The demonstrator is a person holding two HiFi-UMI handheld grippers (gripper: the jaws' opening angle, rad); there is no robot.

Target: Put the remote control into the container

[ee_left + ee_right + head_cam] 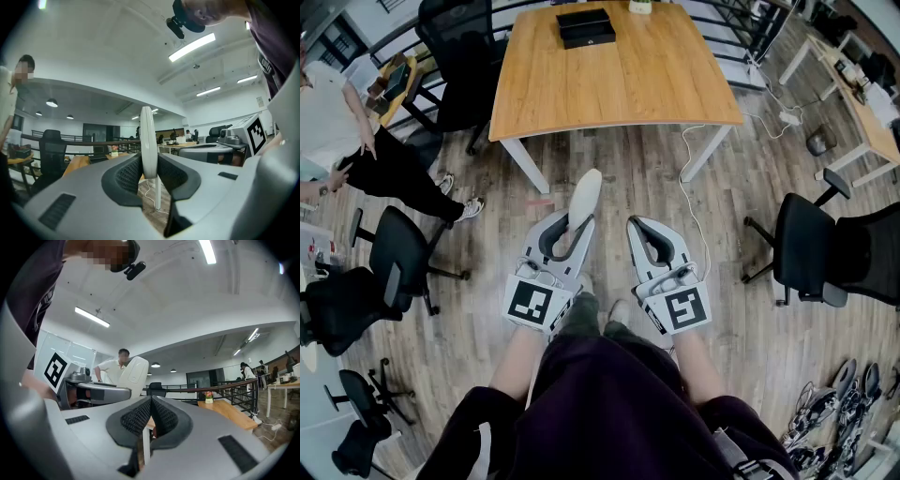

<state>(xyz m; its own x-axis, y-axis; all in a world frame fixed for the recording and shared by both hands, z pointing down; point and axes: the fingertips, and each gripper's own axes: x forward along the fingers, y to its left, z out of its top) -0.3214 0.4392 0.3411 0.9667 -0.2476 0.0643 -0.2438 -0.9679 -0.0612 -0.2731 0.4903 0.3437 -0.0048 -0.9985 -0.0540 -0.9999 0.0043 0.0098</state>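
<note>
Left gripper jaws clamp slim white plastic remote control at its lower end; likely light, stiff, slippery. Right gripper jaws together.

The container lies on the bench, at its far edge and left of its middle. Both claws hang on the near side of the bench, off it and over the floor. The left claw has the remote between its jaws, pointing toward the bench, and the right claw is just right of it with its jaws together. The left chair stands at the bench's left side, with a person farther left. The right chair stands off the bench's near right corner.
</note>
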